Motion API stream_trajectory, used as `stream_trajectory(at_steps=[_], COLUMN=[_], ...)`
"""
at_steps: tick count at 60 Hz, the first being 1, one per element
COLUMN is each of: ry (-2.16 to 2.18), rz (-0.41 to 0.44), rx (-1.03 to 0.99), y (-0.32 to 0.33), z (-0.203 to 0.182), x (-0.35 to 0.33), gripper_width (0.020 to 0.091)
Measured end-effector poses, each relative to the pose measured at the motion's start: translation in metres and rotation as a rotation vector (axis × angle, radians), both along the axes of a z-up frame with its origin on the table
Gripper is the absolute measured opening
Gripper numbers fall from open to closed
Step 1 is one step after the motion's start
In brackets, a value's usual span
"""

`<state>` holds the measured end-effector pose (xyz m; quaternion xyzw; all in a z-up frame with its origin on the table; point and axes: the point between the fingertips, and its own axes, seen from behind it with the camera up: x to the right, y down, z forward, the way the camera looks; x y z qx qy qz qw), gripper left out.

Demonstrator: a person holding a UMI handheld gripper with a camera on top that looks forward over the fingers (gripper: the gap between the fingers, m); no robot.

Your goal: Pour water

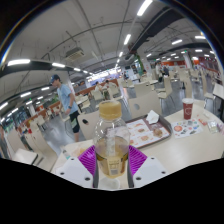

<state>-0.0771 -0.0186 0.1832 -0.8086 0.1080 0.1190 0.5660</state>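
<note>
We are looking out over a large canteen hall, and the biggest thing near us is the pale table (pixel 190 150) stretching ahead of the claw. We are taking this table as our landmark for everything else. Beyond the table, rows of other tables and chairs (pixel 160 95) are filling the hall under long ceiling lights (pixel 128 40). Off to one side of the table, further back, a person (pixel 68 100) in a light blue top is standing in the aisle.

On the table, just behind the bottle, a tray (pixel 150 132) with food packaging is lying flat. Further along the table surface from the tray, a red paper cup (pixel 187 107) is standing upright, and beside it a printed card or mat (pixel 186 128) is lying on the tabletop.

Above the table's near edge, the plastic bottle (pixel 112 145) is standing upright in front of us, holding yellowish liquid in its lower part, with its cap at the top. We are seeing the gripper (pixel 112 160) clamping it: the purple pads (pixel 90 158) are pressing against the bottle's lower body from both sides, so the bottle is sitting squarely between the two fingers, close in to the claw.
</note>
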Motion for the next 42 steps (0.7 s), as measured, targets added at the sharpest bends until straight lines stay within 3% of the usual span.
stream_trajectory(at_steps=[21, 31, 37, 42], ry=[-0.348, -0.341, -0.316, -0.281], rz=[0.016, 0.026, 0.023, 0.018], rx=[-0.139, -0.119, -0.118, -0.161], y=[-0.020, -0.025, -0.026, -0.031], z=[-0.121, -0.135, -0.134, -0.137], x=[0.074, 0.077, 0.079, 0.079], gripper_width=[0.0390, 0.0393, 0.0454, 0.0551])
